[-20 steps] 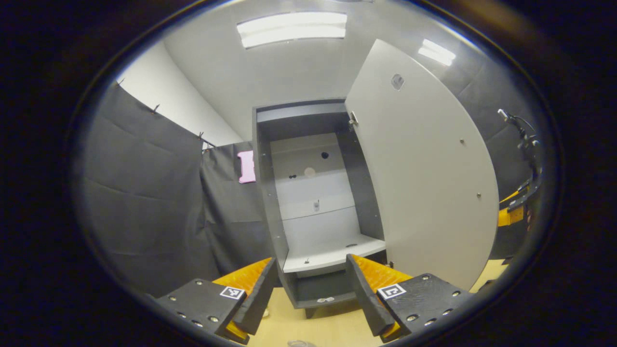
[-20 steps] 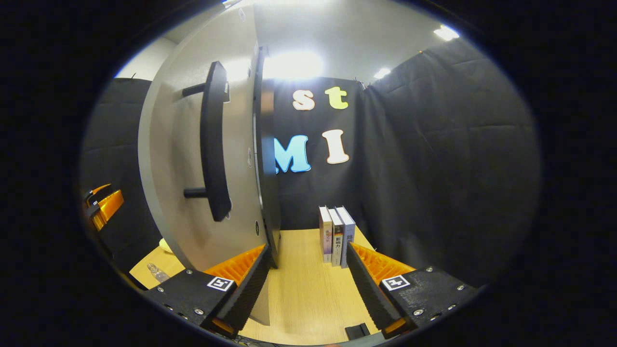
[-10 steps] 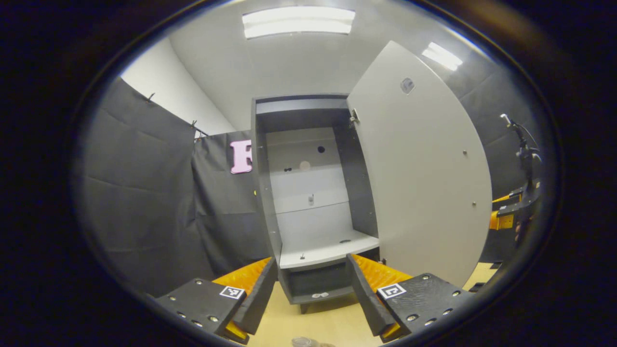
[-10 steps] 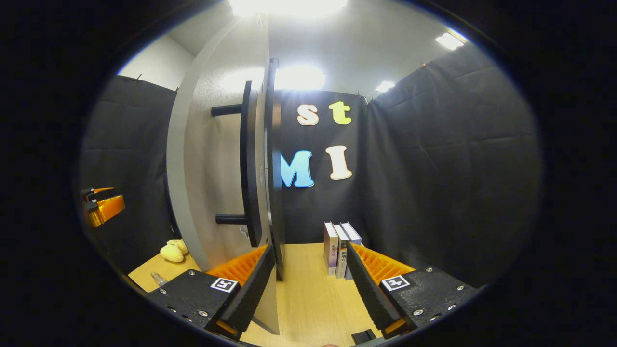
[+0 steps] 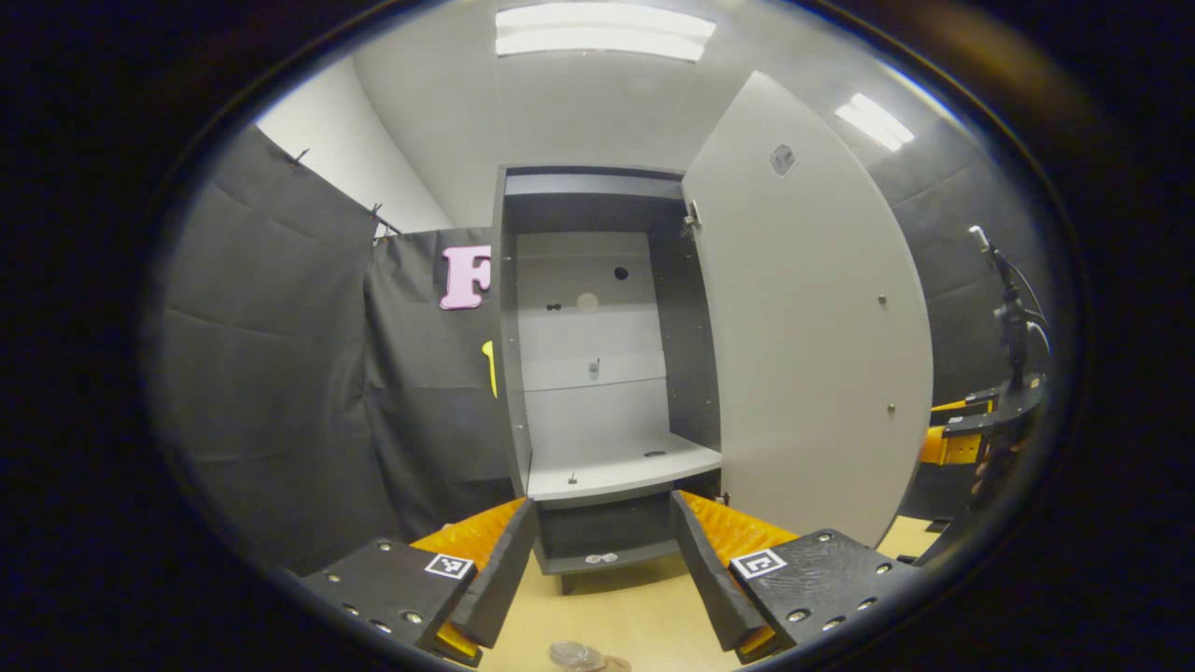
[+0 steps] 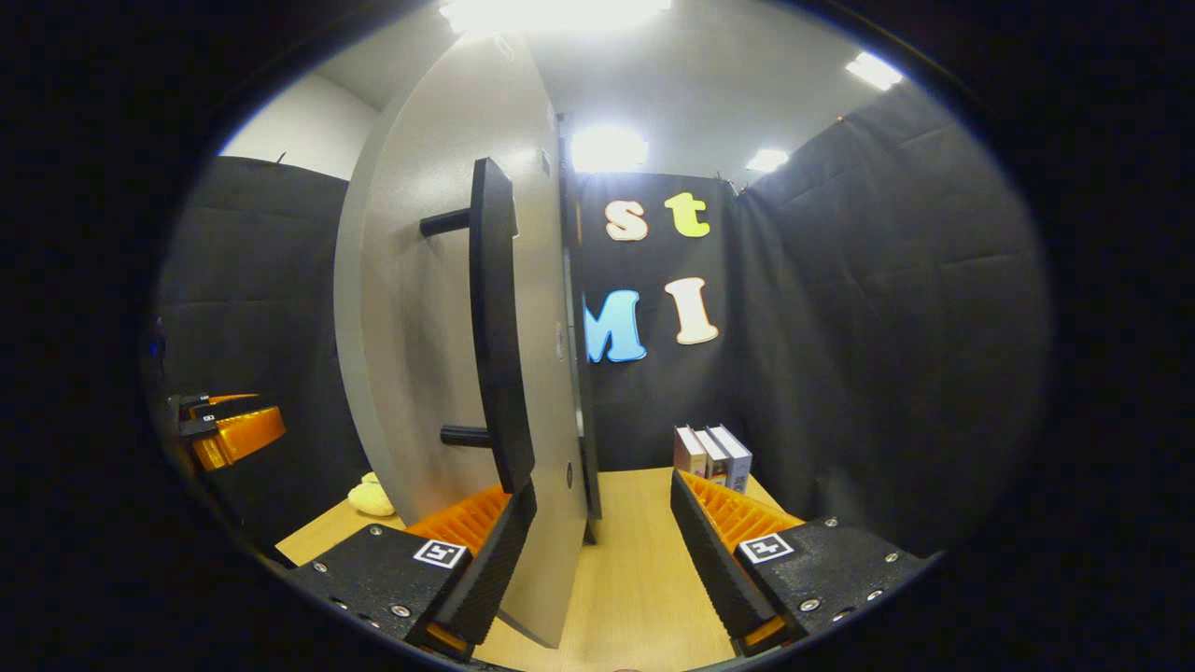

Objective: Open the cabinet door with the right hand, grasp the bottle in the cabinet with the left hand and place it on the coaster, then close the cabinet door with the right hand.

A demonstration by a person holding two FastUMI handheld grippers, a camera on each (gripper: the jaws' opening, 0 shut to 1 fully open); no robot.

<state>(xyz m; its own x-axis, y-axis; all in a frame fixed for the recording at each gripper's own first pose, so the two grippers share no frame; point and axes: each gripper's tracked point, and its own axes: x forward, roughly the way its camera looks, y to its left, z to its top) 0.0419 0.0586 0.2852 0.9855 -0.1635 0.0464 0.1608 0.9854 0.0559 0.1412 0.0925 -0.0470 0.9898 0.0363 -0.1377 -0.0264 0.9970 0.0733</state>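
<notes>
While the cabinet stood open at the centre of the left gripper view, its pale inner shelf was seen bare, with small fittings on the back panel above it; the cabinet door was swung wide toward three o'clock, its plain inner face turned to the camera. The left gripper was held at six o'clock with its fingers spread apart and nothing between them, aimed at the cabinet's lower section. A clear rounded object, possibly the bottle, was glimpsed at the very bottom edge on the wooden table; its identity could not be told for certain, and the coaster could not be made out. At three o'clock the other gripper's orange and black body was seen beyond the door's edge.

Where the right gripper view looked along the door's outer face, a long black bar handle was seen standing upright at ten o'clock; the right gripper was held at six o'clock with its fingers apart, the door's free edge lying between them, close beside the left finger; whether they touched could not be told. Three books were stood upright at four o'clock on the table; a pale yellow soft object lay at eight o'clock.
</notes>
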